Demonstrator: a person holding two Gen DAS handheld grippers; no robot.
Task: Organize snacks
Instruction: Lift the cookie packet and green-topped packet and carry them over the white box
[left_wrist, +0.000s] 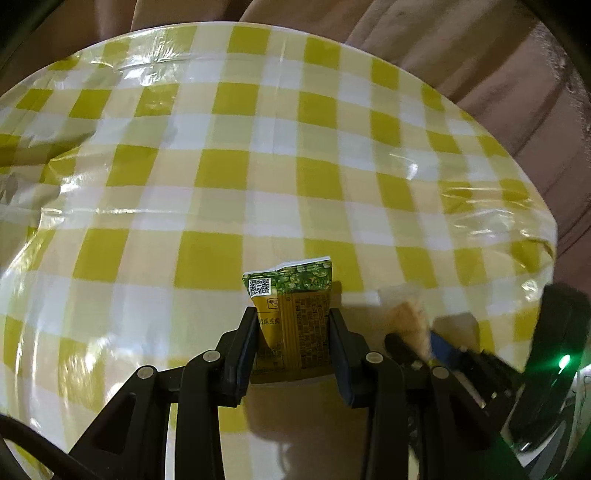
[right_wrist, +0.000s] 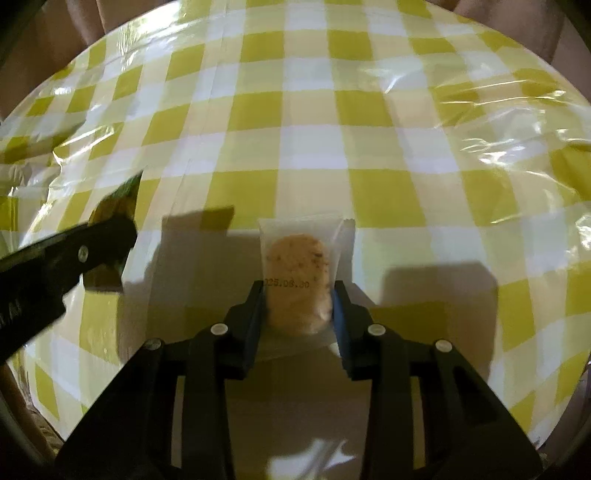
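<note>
My left gripper (left_wrist: 293, 314) is shut on a green and gold snack packet (left_wrist: 291, 310), held above the table with its top end pointing forward. My right gripper (right_wrist: 299, 290) is shut on a clear packet with a round biscuit (right_wrist: 298, 280) inside, a date printed on it. In the right wrist view the left gripper (right_wrist: 110, 229) and its packet (right_wrist: 118, 201) show at the left. In the left wrist view the right gripper (left_wrist: 417, 343) and the biscuit packet (left_wrist: 410, 317) show at the lower right, blurred.
A round table with a yellow and white checked cloth under clear plastic (left_wrist: 258, 166) fills both views (right_wrist: 332, 147). Brown upholstered seating (left_wrist: 480, 66) stands beyond the far edge. The plastic is wrinkled at the right edge (left_wrist: 498, 221).
</note>
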